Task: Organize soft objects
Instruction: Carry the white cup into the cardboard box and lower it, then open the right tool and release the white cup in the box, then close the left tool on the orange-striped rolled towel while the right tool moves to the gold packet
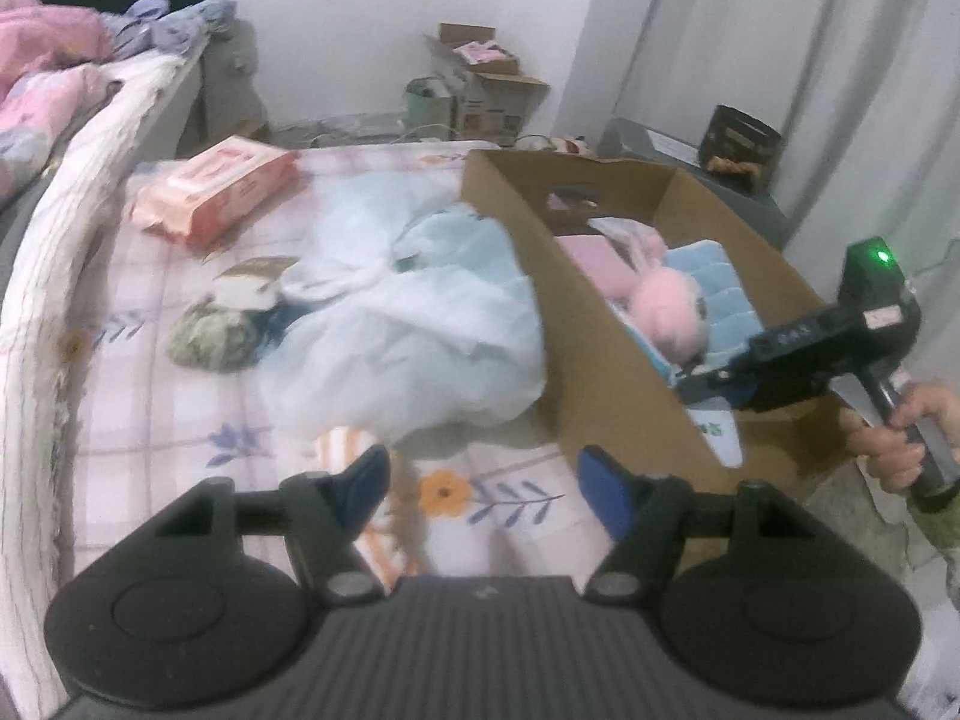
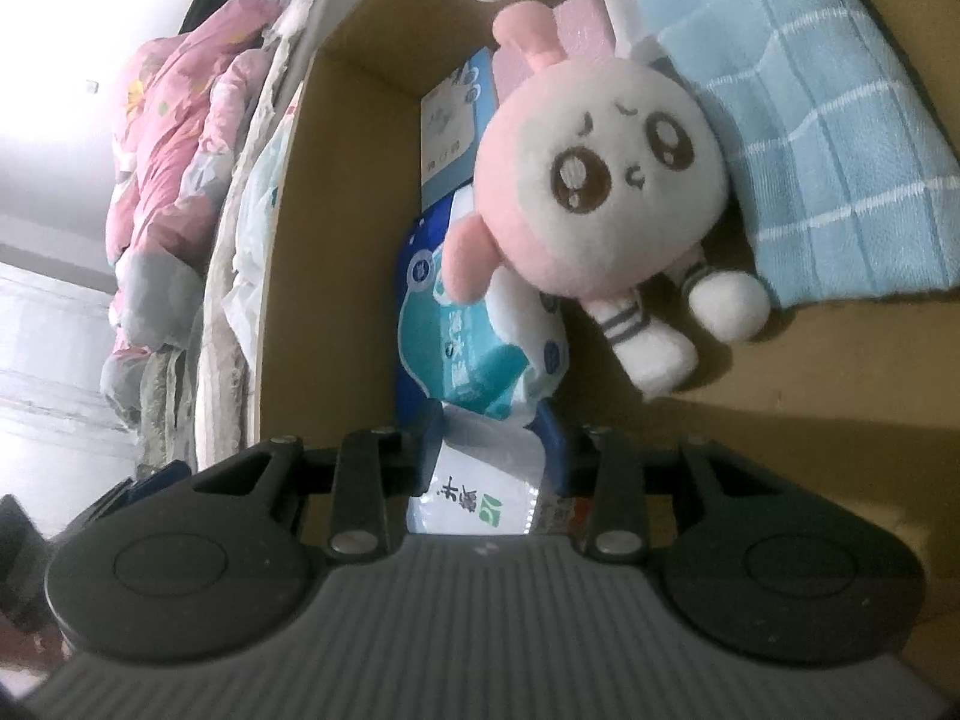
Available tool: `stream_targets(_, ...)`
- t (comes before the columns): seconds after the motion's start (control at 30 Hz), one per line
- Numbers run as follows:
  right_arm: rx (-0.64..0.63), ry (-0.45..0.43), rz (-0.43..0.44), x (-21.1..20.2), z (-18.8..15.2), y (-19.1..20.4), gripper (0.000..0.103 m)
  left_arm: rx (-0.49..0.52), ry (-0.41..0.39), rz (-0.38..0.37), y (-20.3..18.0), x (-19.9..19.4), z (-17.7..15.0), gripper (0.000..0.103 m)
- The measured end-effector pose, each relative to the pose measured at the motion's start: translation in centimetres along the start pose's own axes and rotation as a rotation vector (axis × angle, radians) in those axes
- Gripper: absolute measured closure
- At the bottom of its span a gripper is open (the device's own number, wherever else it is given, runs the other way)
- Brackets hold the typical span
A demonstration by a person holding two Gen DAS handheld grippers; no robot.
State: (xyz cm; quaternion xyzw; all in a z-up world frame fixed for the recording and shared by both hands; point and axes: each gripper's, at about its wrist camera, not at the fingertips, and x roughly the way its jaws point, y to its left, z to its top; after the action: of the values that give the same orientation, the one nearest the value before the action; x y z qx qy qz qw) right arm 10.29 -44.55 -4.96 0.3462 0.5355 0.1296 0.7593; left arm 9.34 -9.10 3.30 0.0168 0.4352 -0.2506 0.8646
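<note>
Nearest my left wrist camera is my own left gripper (image 1: 483, 480), its blue pads standing well apart with nothing between them, only the flowered bedsheet (image 1: 198, 420) below. Beyond it on the bed lies a pale blue bundle in thin white wrapping (image 1: 414, 312), with a grey-green knitted thing (image 1: 207, 333) at its left edge and a pink tissue pack (image 1: 216, 195) further back. The cardboard box (image 1: 540, 252) sits just beside the bundle on the right, already holding a pink plush rabbit (image 1: 663, 306) and a blue towel (image 1: 714, 276). My right hand (image 1: 900, 438) reaches its tool into the box from the near corner. The danger here, I judge, is the wrapping: it looks loose and slippery (a pinch might take only film and leave the bundle behind).

From my right wrist camera, nearest is my right gripper (image 2: 492, 450), its pads set narrowly on either side of a blue and white wipes pack (image 2: 480, 360); whether they press it or have just let go I cannot tell. The pack lies on the box floor against the left wall, the plush rabbit (image 2: 600, 192) leaning over its far end and the blue checked towel (image 2: 798, 138) to the right. If I pull back while a pad clings to the pack's crinkled end, I could drag it out of place and tip the rabbit with it.
</note>
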Motion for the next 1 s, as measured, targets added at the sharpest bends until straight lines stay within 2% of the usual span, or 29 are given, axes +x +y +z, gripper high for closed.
stream_targets(0.13, 0.014, 0.041, 0.031, -0.2, -0.9, -0.5, 0.071, -0.026, 0.005, 0.006, 1.1, 0.2, -0.9, 0.032)
stream_targets(0.4, -0.050, 0.092, -0.003, -0.1, -2.4, 1.2, 0.069, -0.061, 0.001, 0.029, 2.7, 0.2, -2.8, 0.032)
stream_targets(0.53, -0.097, 0.037, -0.059, -1.3, -2.6, 2.6, 0.069, -0.080, -0.004, 0.046, 3.7, 0.1, -3.6, 0.031)
stream_targets(0.67, -0.111, -0.072, -0.050, -4.1, -2.2, 4.6, 0.068, -0.083, -0.015, 0.047, 4.4, 0.2, -4.1, 0.027)
stream_targets(0.8, -0.139, -0.158, -0.013, -6.3, -1.9, 7.4, 0.063, -0.069, -0.010, 0.039, 4.7, 1.2, -4.1, 0.026)
stream_targets(0.9, -0.178, -0.166, 0.036, -6.1, -2.1, 10.3, 0.062, -0.062, 0.000, 0.037, 4.9, 2.8, -3.7, 0.026)
stream_targets(1.0, -0.224, -0.118, 0.066, -3.8, -2.5, 13.6, 0.062, -0.040, 0.021, 0.063, 5.0, 5.0, -3.3, 0.028)
